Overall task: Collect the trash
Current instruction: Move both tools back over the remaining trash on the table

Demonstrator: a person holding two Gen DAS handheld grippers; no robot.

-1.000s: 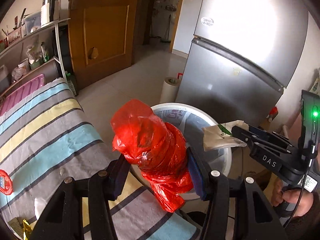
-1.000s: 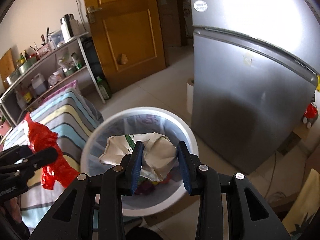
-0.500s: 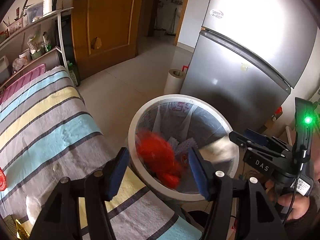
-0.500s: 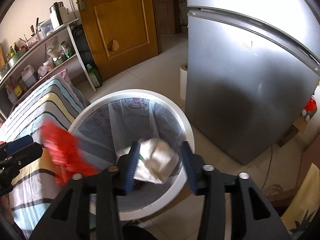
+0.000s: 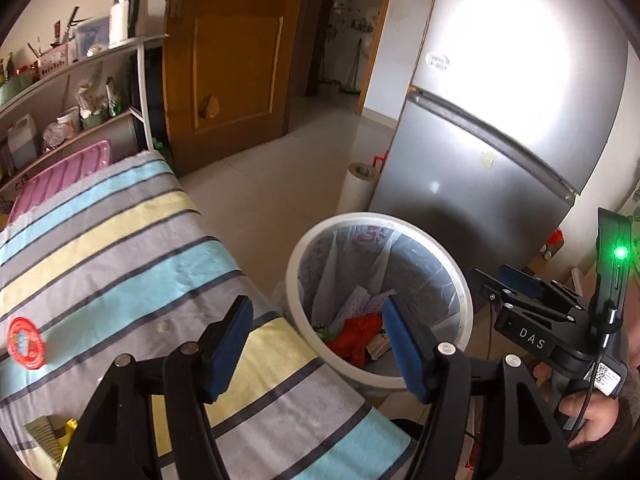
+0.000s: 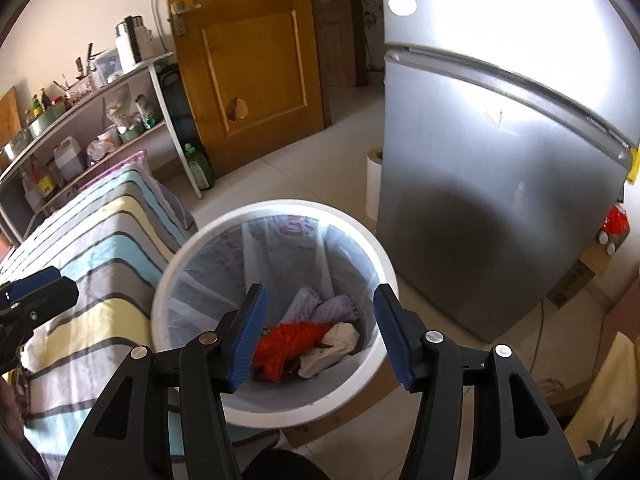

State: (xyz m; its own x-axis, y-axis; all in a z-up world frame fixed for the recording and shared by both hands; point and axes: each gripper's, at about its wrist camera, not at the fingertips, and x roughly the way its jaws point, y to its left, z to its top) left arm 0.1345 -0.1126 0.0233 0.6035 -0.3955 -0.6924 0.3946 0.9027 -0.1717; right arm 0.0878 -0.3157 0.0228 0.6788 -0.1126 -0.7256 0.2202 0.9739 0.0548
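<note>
1. we see both tongs empty over the bin area. left tongs (image 5: 318, 344) have just been opening and stand well apart, nothing between the pads.
2. right tongs (image 6: 318, 336) have also just been opening, wide gap, nothing gripped; only the bin interior shows through the gap.
3. trash bin (image 6: 368, 240), white with a clear liner, sits on the floor between the striped tabletop (image 5: 100, 248) and the fridge (image 6: 500, 200).
4. red plastic bag (image 6: 288, 340) lies at the bottom of the bin, crumpled.
5. white paper wrapper (image 6: 332, 344) lies in the bin just beside the red bag, touching it on the fridge side. pale purple wads sit behind both.
6. in the left wrist view the right tongs (image 5: 516, 284) show beside the bin rim, with the hand (image 5: 588, 412) on the grip below.
7. red round wrapper (image 5: 26, 342) lies flat on the tabletop, well apart from the bin; something gold shows at the near edge, too cut off for us to tell.
</note>
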